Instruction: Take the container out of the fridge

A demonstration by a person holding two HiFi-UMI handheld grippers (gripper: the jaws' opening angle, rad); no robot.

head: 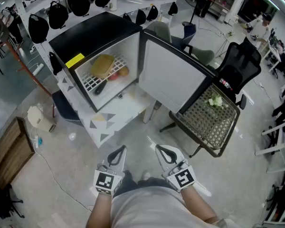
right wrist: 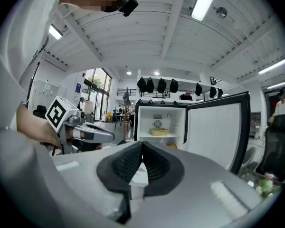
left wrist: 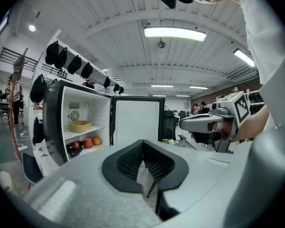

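The small black fridge [head: 92, 32] stands open on a white stand, its door [head: 173, 77] swung out to the right. A shallow yellow container [head: 102, 65] rests on the wire shelf inside, with fruit [head: 119, 73] and a dark bottle [head: 100, 86] near it. Both grippers hover low in the head view, well short of the fridge, side by side. My left gripper [head: 118, 152] is shut and empty, and so is my right gripper [head: 160, 151]. The container [left wrist: 80, 126] shows far beyond the left gripper [left wrist: 143, 144], and the container [right wrist: 158, 132] far beyond the right gripper [right wrist: 142, 146].
A mesh chair [head: 213, 122] with something green on its seat stands right of the door, with a black office chair [head: 240, 63] behind it. A white jug [head: 38, 119] and a wooden board [head: 9, 151] lie at the left. Black bags [head: 57, 13] hang behind the fridge.
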